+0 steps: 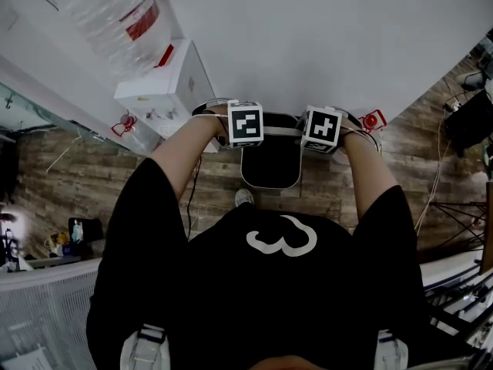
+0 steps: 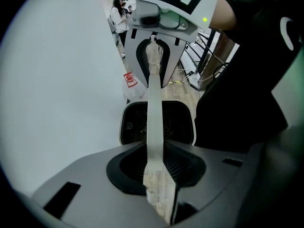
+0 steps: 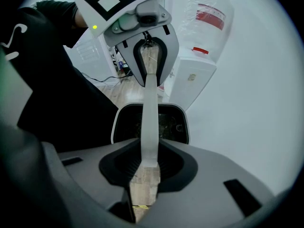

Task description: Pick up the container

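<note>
White handle band [image 1: 282,131] is your only hold: left gripper [image 2: 156,167] and right gripper [image 3: 148,165], each partly closed, pinch it while the container [image 1: 269,185] hangs below them above the wood floor [image 1: 100,183], so a tilt or eased grip may let the handle band slide out and drop it.

A black short-sleeved T-shirt [image 1: 254,307] with a white looped mark [image 1: 282,237] fills the lower frame, pale straps [image 1: 145,349] at its bottom corners, while the grey-shelled left gripper [image 2: 156,167] and right gripper [image 3: 148,167] each carry a white cube [image 1: 245,123] with black square markers.
</note>
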